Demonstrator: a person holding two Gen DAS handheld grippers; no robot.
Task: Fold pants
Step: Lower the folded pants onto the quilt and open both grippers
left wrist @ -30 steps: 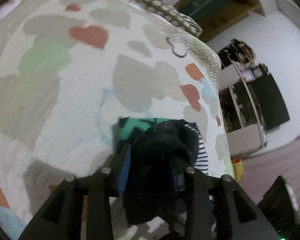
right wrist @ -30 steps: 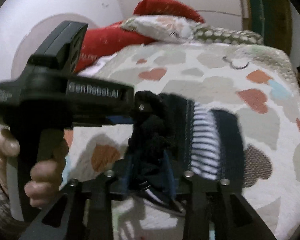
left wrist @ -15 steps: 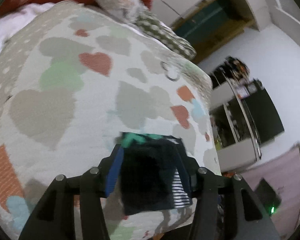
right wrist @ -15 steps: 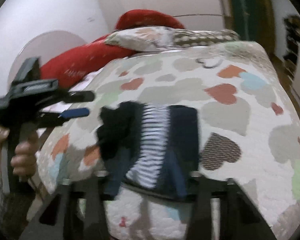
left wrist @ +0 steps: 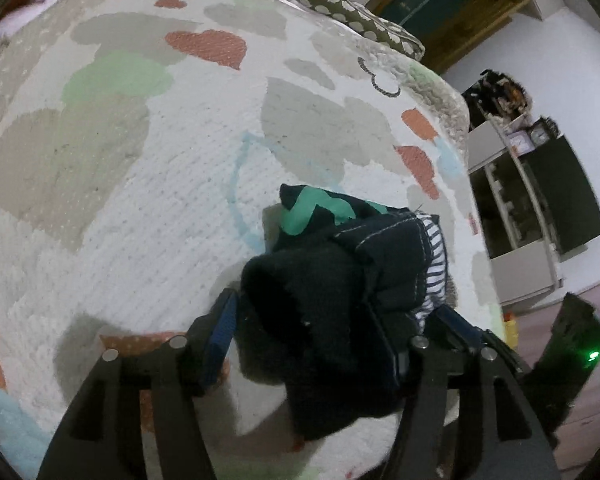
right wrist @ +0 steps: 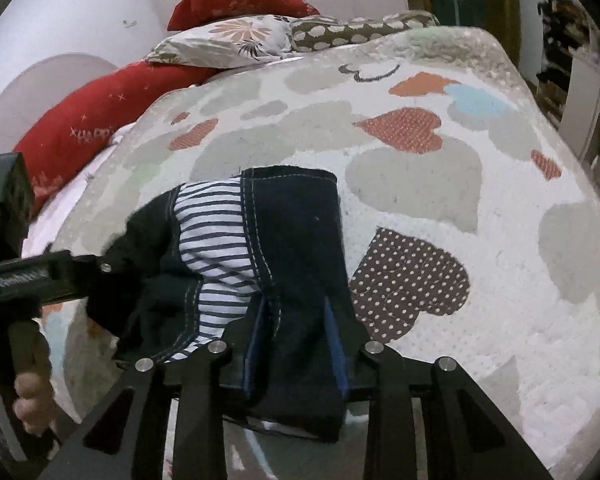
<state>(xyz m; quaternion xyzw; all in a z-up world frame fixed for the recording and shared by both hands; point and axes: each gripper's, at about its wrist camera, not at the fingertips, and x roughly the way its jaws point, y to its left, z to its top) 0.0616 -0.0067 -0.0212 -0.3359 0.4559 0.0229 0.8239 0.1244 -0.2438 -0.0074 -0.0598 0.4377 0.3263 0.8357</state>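
The dark navy pants [right wrist: 296,232], folded into a small bundle with a striped lining [right wrist: 212,248], lie on the heart-patterned quilt [right wrist: 460,248] near its front edge. My right gripper [right wrist: 294,308] has the bundle's near end between its blue pads, which touch the fabric as the jaws are opening. In the left wrist view the pants [left wrist: 320,304] show a green patch. My left gripper [left wrist: 332,308] straddles their dark rolled end; its jaws are opening, the left blue pad bare beside the cloth, the right pad hidden under it.
Red and floral pillows [right wrist: 236,36] sit at the head of the bed. A shelf unit [left wrist: 520,208] stands past the bed's right side. A person's hand [right wrist: 32,400] holds the left gripper's handle at the lower left.
The bundle has come down flat onto the quilt. The left gripper's jaws have spread wider around its dark end. The right gripper has shifted onto the navy end of the bundle.
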